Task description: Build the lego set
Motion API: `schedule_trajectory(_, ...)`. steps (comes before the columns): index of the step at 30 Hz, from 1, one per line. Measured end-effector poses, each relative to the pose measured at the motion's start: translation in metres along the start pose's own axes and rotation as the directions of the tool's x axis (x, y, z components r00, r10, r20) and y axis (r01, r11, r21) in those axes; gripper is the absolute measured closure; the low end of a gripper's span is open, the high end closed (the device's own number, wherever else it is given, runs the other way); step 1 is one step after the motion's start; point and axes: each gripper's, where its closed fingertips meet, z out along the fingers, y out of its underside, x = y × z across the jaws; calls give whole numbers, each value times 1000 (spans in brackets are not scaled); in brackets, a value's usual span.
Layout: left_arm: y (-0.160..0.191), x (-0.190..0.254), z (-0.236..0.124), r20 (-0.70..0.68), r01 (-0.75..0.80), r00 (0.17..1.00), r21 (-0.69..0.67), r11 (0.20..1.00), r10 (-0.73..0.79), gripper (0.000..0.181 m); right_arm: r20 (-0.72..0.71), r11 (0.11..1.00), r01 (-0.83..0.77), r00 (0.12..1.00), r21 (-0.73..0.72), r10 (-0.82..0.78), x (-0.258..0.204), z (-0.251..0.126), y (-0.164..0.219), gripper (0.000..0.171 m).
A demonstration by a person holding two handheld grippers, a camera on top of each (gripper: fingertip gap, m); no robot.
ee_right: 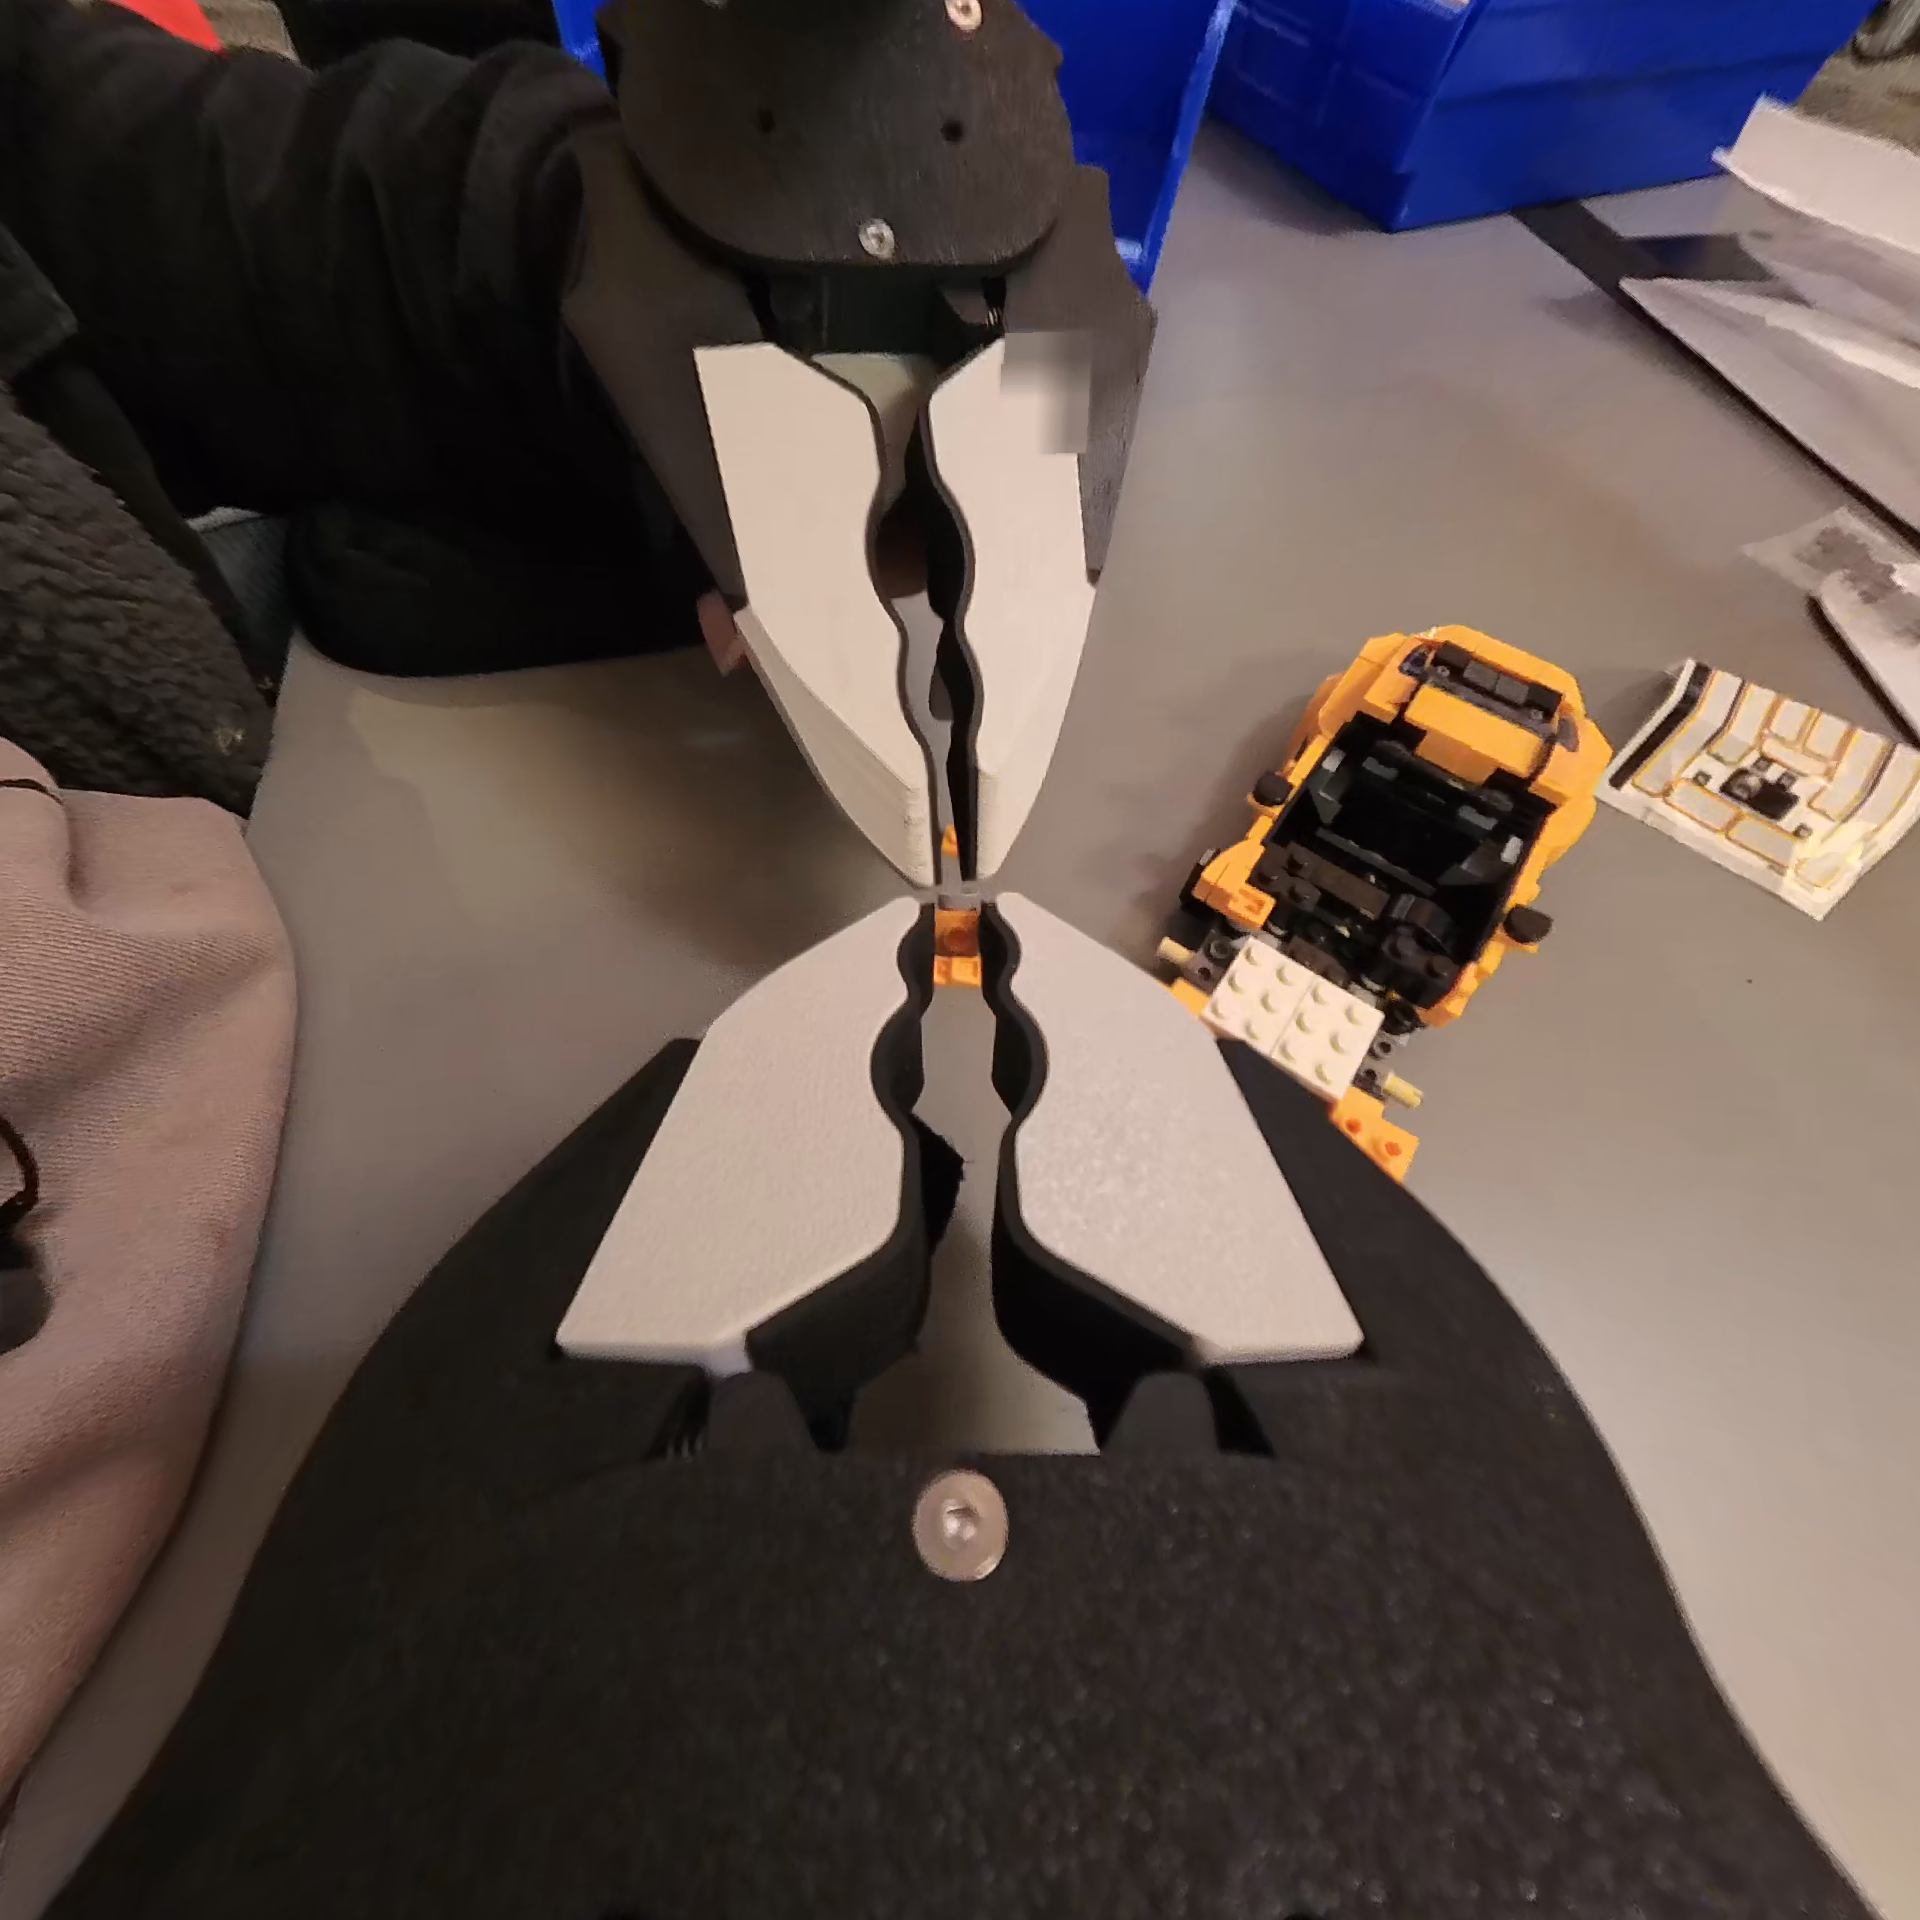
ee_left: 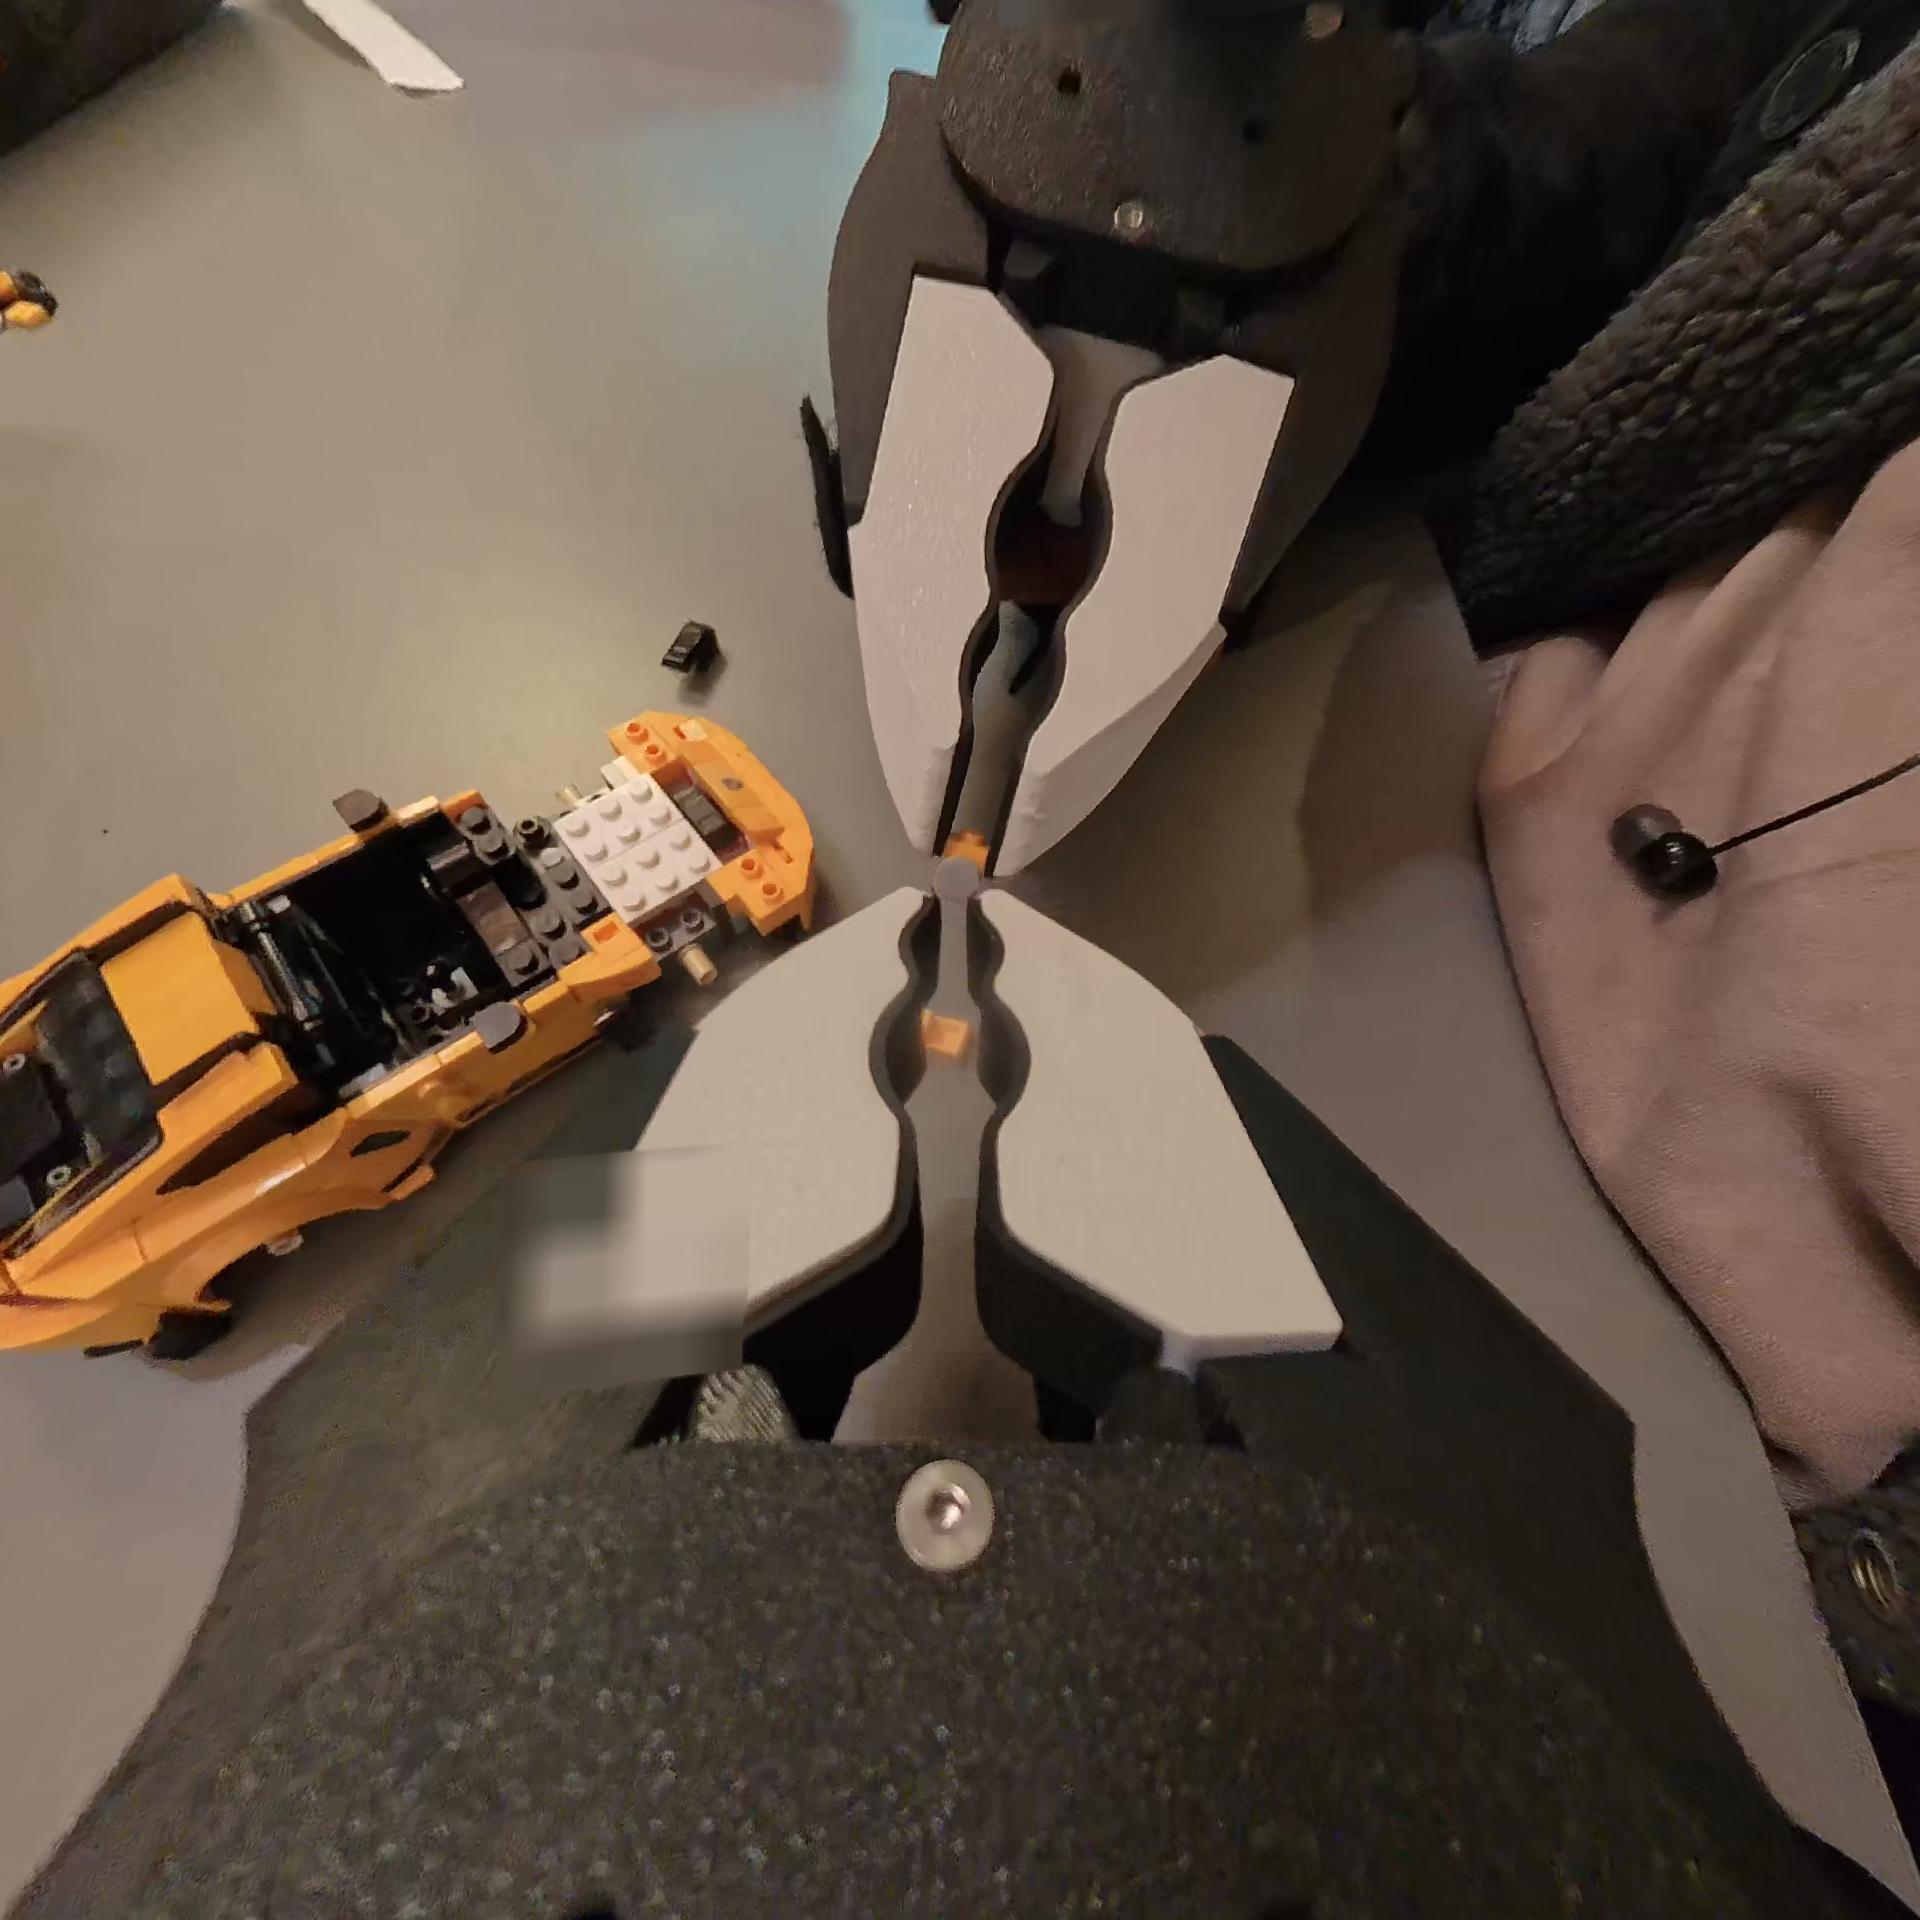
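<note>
Black housing fills the bottom of both wrist views, with grey fingers reaching forward from it; the two grippers meet tip to tip above the grey table [ee_right: 1403,436]. Left of the left gripper [ee_left: 957,902] lies the orange lego car [ee_left: 343,1018], its roof off and its white bricks showing; a small black piece [ee_left: 691,646] sits alone on the table beyond the car. Right of the right gripper [ee_right: 956,920] is the same car, then a sticker sheet [ee_right: 1766,790], with blue bins [ee_right: 1507,104] farther back; nothing lies between the grippers and the car. The left gripper is nearly closed, pinching a small grey round piece [ee_left: 958,878]; the right gripper is nearly closed too, pinching a small orange piece [ee_right: 957,943]. The two pieces touch where the tips meet. Pink cloth [ee_left: 1714,935] lies right of the left gripper.
</note>
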Motion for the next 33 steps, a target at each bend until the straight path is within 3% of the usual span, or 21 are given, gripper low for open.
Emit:
schedule_trajectory(13, 25, 9, 20, 22, -143, 989, -184, 972, 149, 176, -48, 957, 10, 999, -290, -25, 0, 8, 41, 163)
schedule_trajectory(27, 29, 4, 22, 49, -155, 984, -214, 965, 169, 178, 10, 947, 26, 1000, -320, -24, -5, -2, 43, 154)
schedule_trajectory(33, 29, 4, 23, 50, -156, 984, -217, 964, 171, 178, -10, 925, 43, 999, -376, -51, -4, 1, 50, 162)
